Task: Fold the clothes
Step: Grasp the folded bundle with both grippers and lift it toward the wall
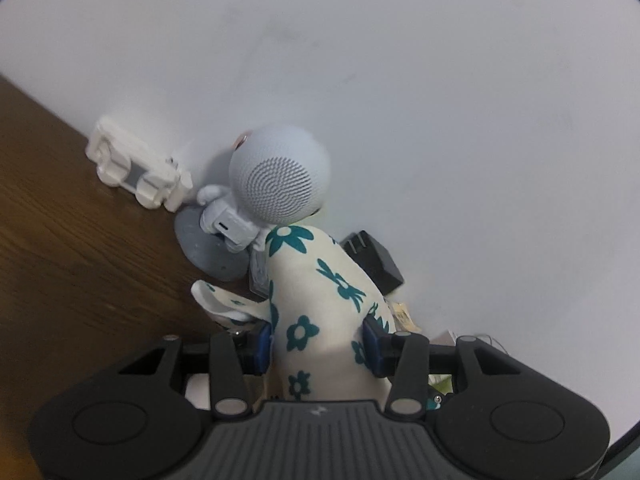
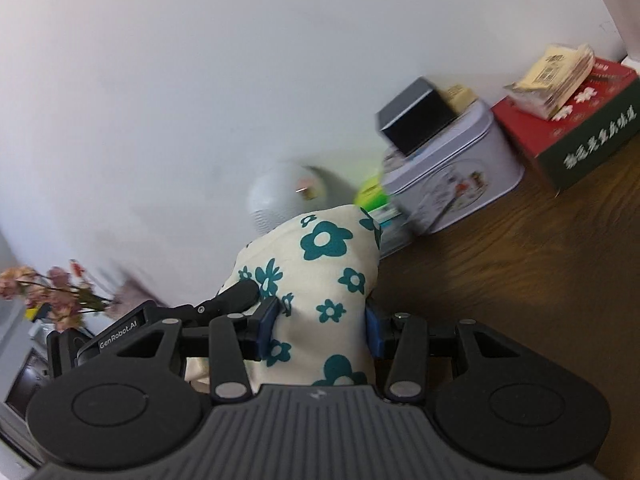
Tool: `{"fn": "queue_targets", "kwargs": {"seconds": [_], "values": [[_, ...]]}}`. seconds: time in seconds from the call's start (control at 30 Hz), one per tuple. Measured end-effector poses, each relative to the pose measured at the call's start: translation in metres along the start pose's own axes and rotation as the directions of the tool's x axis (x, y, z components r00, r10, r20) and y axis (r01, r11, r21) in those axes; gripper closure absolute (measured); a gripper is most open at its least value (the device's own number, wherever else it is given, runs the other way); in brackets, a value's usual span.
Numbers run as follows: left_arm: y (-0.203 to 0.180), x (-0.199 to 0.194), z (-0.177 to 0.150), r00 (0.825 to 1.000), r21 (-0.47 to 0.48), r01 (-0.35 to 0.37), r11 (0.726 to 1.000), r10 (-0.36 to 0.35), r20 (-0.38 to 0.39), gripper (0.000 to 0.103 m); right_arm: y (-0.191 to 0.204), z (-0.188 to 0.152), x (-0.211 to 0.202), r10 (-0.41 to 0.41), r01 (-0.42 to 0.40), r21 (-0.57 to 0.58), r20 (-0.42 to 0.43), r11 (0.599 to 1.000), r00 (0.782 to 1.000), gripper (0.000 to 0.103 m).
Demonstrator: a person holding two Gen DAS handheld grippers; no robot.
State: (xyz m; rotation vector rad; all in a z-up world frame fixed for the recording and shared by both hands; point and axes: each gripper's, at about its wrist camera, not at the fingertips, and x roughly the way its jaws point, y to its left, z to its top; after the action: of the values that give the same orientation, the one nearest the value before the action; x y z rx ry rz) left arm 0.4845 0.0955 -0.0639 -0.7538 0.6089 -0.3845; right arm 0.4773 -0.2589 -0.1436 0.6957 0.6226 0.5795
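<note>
Holding a bunch of cream cotton cloth with teal flowers (image 1: 320, 300), your left gripper (image 1: 318, 342) pinches it above the brown wooden table (image 1: 60, 240), likely to carry the edge across for a fold. Right wrist view: your right gripper (image 2: 322, 330) clamps the same cloth (image 2: 320, 272), lifted near the white wall (image 2: 160, 80).

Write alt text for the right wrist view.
The right gripper clamps a bunch of cream cloth with teal flowers above a wooden table. Behind stand a pale tin, a red box and a white wall.
</note>
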Motion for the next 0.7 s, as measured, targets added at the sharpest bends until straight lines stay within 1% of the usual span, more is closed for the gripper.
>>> {"fn": "queue_targets", "kwargs": {"seconds": [0.1, 0.2, 0.3, 0.33, 0.43, 0.47, 0.53, 0.57, 0.6, 0.67, 0.7], "values": [[0.010, 0.014, -0.007, 1.000, -0.037, -0.002, 0.999, 0.002, -0.007, 0.059, -0.008, 0.007, 0.008, -0.041, 0.041, -0.013, -0.021, 0.999, 0.999, 0.059], [0.019, 0.018, -0.014, 1.000, -0.086, -0.001, 0.996, 0.000, -0.008, 0.059, -0.010, 0.007, 0.011, -0.067, 0.065, -0.035, -0.042, 0.997, 0.997, 0.059], [0.019, 0.021, -0.016, 1.000, -0.086, -0.026, 0.996, 0.026, -0.008, 0.055, -0.007, 0.004, 0.015, -0.093, 0.090, -0.066, -0.046, 0.994, 0.995, 0.056], [0.018, 0.021, -0.017, 0.999, -0.082, -0.036, 0.996, 0.036, -0.008, 0.052, -0.006, 0.003, 0.016, -0.097, 0.093, -0.074, -0.047, 0.993, 0.994, 0.054], [0.011, 0.017, -0.017, 0.999, -0.043, -0.053, 0.998, 0.053, 0.004, 0.033, -0.004, 0.004, 0.010, -0.092, 0.089, -0.076, -0.036, 0.993, 0.995, 0.049], [0.006, 0.011, -0.016, 0.998, -0.029, -0.052, 0.998, 0.052, 0.019, 0.029, -0.002, 0.006, 0.005, -0.094, 0.092, -0.086, -0.023, 0.992, 0.995, 0.049], [-0.003, -0.004, -0.015, 0.996, 0.013, -0.055, 0.998, 0.054, 0.069, 0.024, 0.006, 0.008, -0.007, -0.112, 0.114, -0.129, 0.021, 0.985, 0.993, 0.048], [-0.010, -0.013, -0.016, 0.991, 0.042, -0.082, 0.996, 0.076, 0.111, 0.022, 0.012, 0.009, -0.016, -0.117, 0.125, -0.166, 0.056, 0.978, 0.992, 0.047], [-0.017, -0.021, -0.017, 0.983, 0.071, -0.112, 0.991, 0.100, 0.155, 0.022, 0.019, 0.010, -0.023, -0.117, 0.133, -0.201, 0.091, 0.970, 0.989, 0.046], [-0.032, -0.037, -0.020, 0.960, 0.135, -0.173, 0.976, 0.137, 0.245, 0.023, 0.034, 0.011, -0.035, -0.106, 0.146, -0.271, 0.157, 0.951, 0.982, 0.046], [-0.041, -0.042, -0.023, 0.954, 0.192, -0.183, 0.964, 0.127, 0.272, 0.024, 0.040, 0.011, -0.037, -0.093, 0.146, -0.305, 0.181, 0.941, 0.979, 0.047]]}}
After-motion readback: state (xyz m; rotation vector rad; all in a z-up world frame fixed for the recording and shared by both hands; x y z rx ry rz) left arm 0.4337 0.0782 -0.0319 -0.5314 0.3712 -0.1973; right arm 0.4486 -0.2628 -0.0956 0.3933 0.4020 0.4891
